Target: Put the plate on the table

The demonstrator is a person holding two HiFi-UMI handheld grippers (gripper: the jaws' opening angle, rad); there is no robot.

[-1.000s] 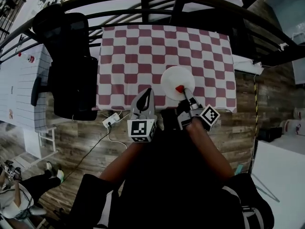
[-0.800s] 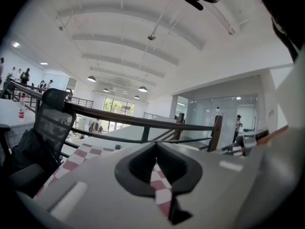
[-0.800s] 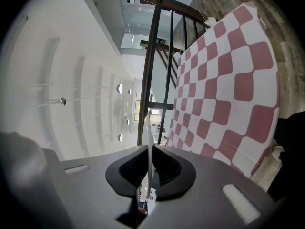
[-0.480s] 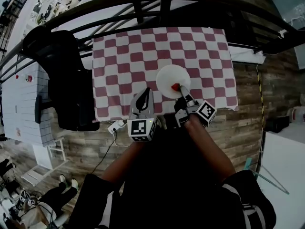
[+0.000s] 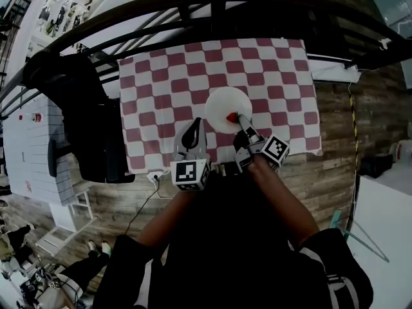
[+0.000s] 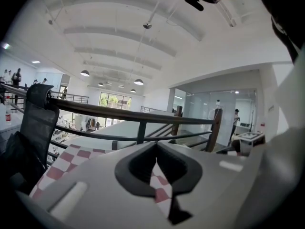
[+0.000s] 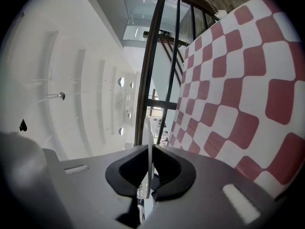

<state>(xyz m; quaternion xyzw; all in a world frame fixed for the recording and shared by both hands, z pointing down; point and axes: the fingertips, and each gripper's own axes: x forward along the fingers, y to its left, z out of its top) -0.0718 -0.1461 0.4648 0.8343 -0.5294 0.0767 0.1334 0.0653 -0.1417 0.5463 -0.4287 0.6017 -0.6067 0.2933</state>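
Gripping the white plate [image 5: 221, 103] by its 5 o'clock rim over the checked worktop [image 5: 283, 76], the right tongs [image 5: 233, 117] should lower it level before releasing, while the left tongs [image 5: 192, 127] hover at 7 o'clock, pressed together and empty.

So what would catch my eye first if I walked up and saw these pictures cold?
The red-and-white checked tablecloth fills the middle of the head view, in front of a dark railing. Over its near half is a white plate, its rim pinched in the right gripper. The left gripper, jaws together and empty, hangs beside it near the cloth's front edge.
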